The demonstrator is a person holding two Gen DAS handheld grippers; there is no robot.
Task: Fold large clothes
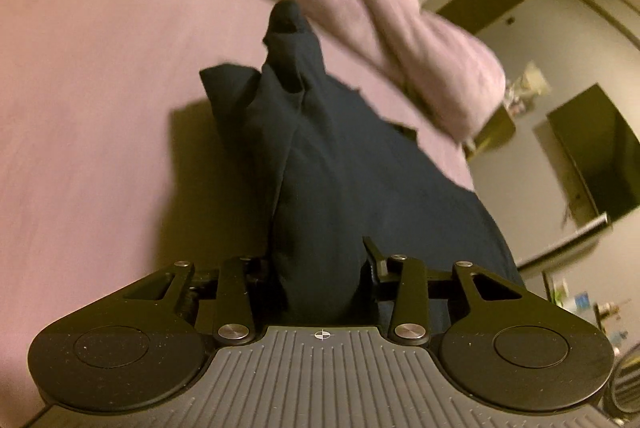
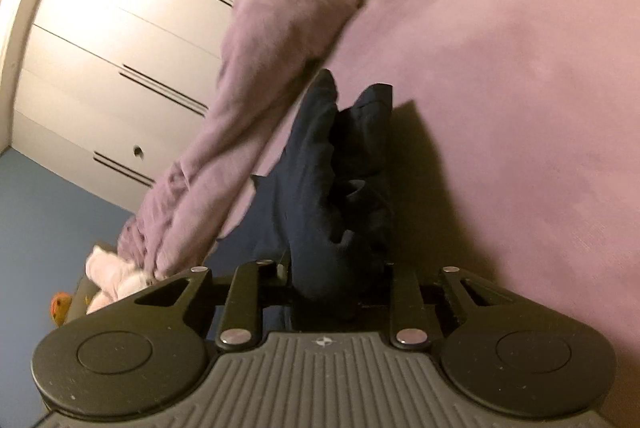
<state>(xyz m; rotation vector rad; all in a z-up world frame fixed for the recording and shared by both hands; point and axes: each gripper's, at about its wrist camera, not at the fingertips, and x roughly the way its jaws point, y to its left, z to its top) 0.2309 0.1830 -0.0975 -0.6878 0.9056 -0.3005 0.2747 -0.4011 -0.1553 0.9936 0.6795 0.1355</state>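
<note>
1. Both grippers are up off the bed, and each has a bunch of the dark navy garment (image 1: 320, 167) stuffed between its jaws. My read: two corners or edges are being held so the cloth can hang and be laid flat for a fold.
2. The left gripper (image 1: 320, 268) is clamped on a thick wad of fabric; the cloth swallows the fingertips, with only one dark tip poking out on the right side.
3. The right gripper (image 2: 338, 276) is likewise closed on the garment (image 2: 320, 187), which bulges up out of the jaws in ragged folds.
4. The garment trails from both tools toward the lilac bedsheet (image 1: 100, 87); whether its far end rests on the bed, I can't tell.
5. A rolled lilac duvet (image 2: 260, 47) lies along the bed's edge, beside the white wardrobe (image 2: 120, 47).
6. What kind of garment this is stays hidden: no sleeves or collar are clear, and motion blur smears everything.
7. A dark screen (image 1: 592, 155) sits on the far wall.
</note>
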